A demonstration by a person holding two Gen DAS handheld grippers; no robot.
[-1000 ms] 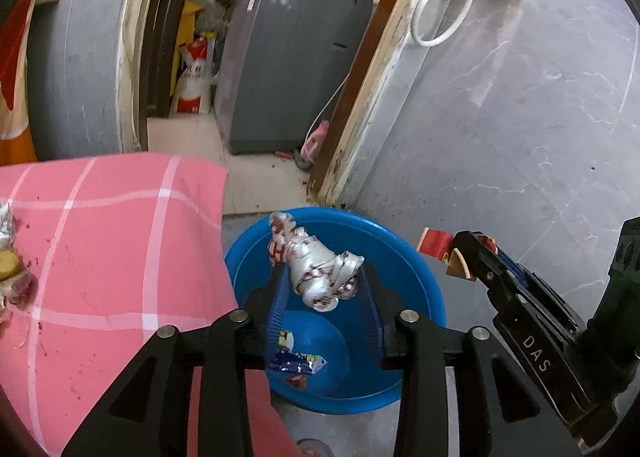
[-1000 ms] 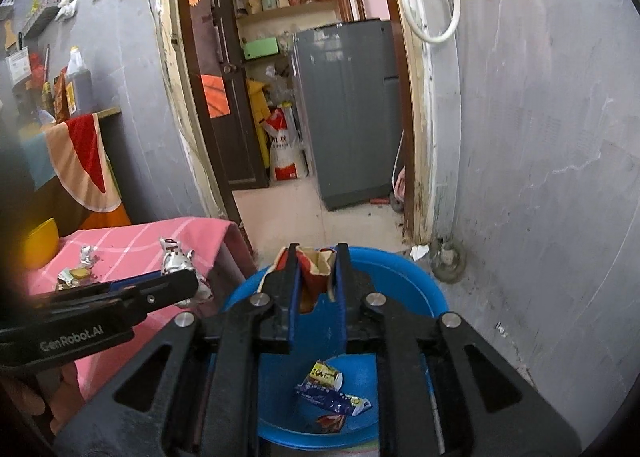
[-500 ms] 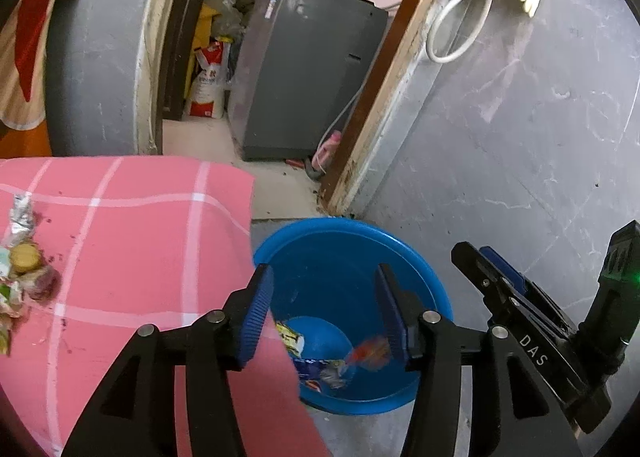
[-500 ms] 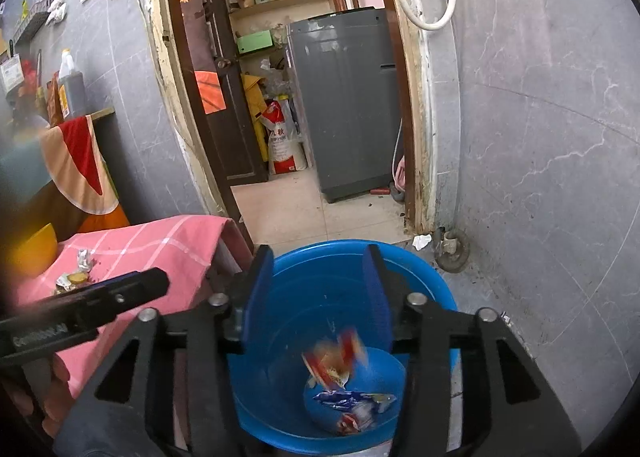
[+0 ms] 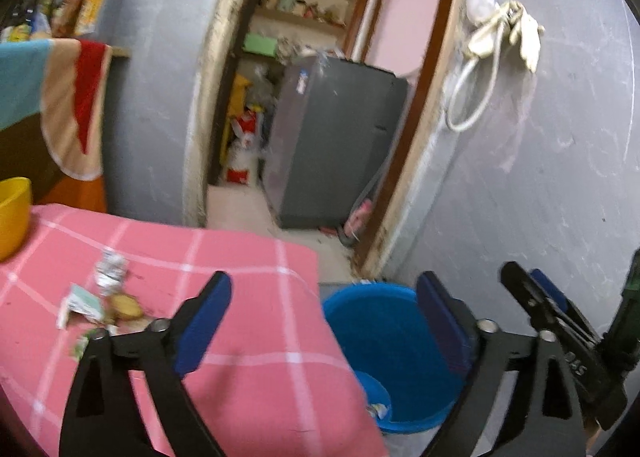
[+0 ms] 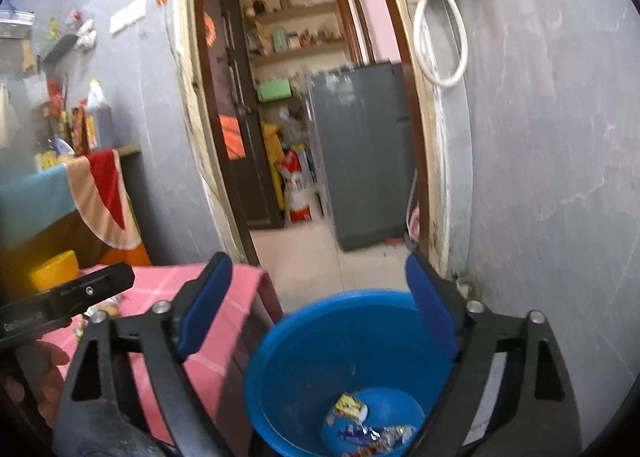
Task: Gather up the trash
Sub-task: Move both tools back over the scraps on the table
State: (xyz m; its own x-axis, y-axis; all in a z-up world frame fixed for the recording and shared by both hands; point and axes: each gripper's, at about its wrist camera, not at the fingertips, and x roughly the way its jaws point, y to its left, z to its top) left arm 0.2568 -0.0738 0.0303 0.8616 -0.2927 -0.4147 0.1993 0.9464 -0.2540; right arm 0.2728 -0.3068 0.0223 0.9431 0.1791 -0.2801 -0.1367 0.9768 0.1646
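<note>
Both wrappers (image 6: 360, 423) now lie in my blue tub (image 5: 394, 341); each hand-held gripper (image 5: 324, 321) gapes empty. Remaining bench (image 5: 248, 341) scraps (image 5: 108, 297) look light, crinkly; pinch mid-body.

Black tools (image 5: 324, 317) (image 6: 316, 293) with blue pads, silver screws, white lettering

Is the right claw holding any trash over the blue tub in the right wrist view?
No. The right claw is wide open with nothing between its fingers, and wrappers lie at the bottom of the blue tub.
</note>
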